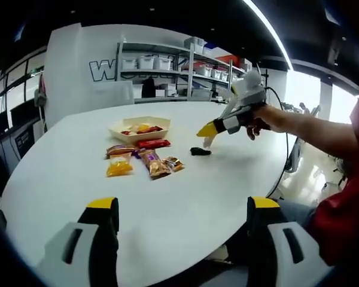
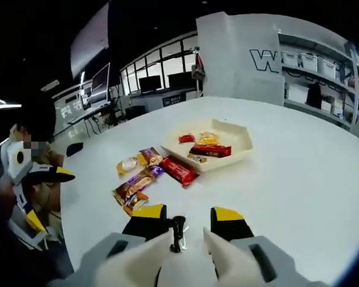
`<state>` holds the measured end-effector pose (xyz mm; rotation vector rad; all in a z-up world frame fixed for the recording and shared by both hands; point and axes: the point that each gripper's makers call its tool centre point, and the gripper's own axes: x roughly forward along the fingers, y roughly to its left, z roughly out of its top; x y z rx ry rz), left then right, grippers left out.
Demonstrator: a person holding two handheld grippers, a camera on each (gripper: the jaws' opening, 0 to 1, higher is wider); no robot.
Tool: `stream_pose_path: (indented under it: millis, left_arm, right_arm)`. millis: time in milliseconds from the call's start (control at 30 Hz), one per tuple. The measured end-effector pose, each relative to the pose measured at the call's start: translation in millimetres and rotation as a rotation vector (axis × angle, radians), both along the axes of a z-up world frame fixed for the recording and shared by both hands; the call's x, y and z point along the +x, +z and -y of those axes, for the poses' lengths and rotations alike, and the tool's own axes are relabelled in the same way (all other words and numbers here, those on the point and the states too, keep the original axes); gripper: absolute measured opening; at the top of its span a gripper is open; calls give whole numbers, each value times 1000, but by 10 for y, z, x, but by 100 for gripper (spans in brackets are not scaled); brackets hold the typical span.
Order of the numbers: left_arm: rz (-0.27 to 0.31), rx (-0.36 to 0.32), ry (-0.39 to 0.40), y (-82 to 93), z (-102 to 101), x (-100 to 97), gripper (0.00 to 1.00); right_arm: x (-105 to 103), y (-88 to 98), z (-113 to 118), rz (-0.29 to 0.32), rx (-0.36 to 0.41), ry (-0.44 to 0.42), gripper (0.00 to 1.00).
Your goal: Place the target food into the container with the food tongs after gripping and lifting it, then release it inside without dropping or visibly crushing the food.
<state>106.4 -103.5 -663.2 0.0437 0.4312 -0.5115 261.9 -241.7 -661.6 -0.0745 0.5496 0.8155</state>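
Round white table (image 1: 185, 197) w/ a shallow cream tray (image 1: 140, 128) as the landmark. The tray already holds a few wrapped snacks, incl. a long red bar (image 2: 210, 150) and a small red packet (image 2: 186, 138). Just outside the tray's near edge lies a red wrapper (image 1: 153, 143), touching or nearly touching the rim. Next to that, further from the tray, a loose cluster of packets: a yellow bag (image 1: 119, 166), a brown-and-purple bar (image 1: 152, 162), a small orange-brown packet (image 1: 173, 163) and another brown one (image 1: 121, 150). A small dark item (image 1: 200, 151) sits on the table apart from the cluster, on the tray's right in the left gripper view. Right gripper (image 1: 208, 135), seen from the left gripper view, hovers above that dark item, yellow tips pointing down at it, a hand (image 1: 260, 122) on its grip. In the right gripper view its jaws (image 2: 188, 218) stand apart w/ a thin dark piece between them; can't tell if anything is gripped, or where the tongs are. Left gripper (image 1: 182, 209) hangs well back from the tray over bare table, jaws wide apart, nothing between them. Shelving w/ bins (image 1: 167, 66) stands beyond the tray, against the far wall.
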Motion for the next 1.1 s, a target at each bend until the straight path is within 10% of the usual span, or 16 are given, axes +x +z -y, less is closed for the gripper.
stream_pose_path:
  millis: [567,800,1100]
  left_arm:
    - [-5,7,17,-14,-54,10,86]
    - [-11,9,14,-36,-33,15,86]
    - [-16,8,2,-52,21,27,86]
  right_arm:
    - [-22,-184,-249,-1,-7,58,24]
    - [-17,-177,-262,116,-22,89,23]
    - [9,-160,-202,60,48,7,16]
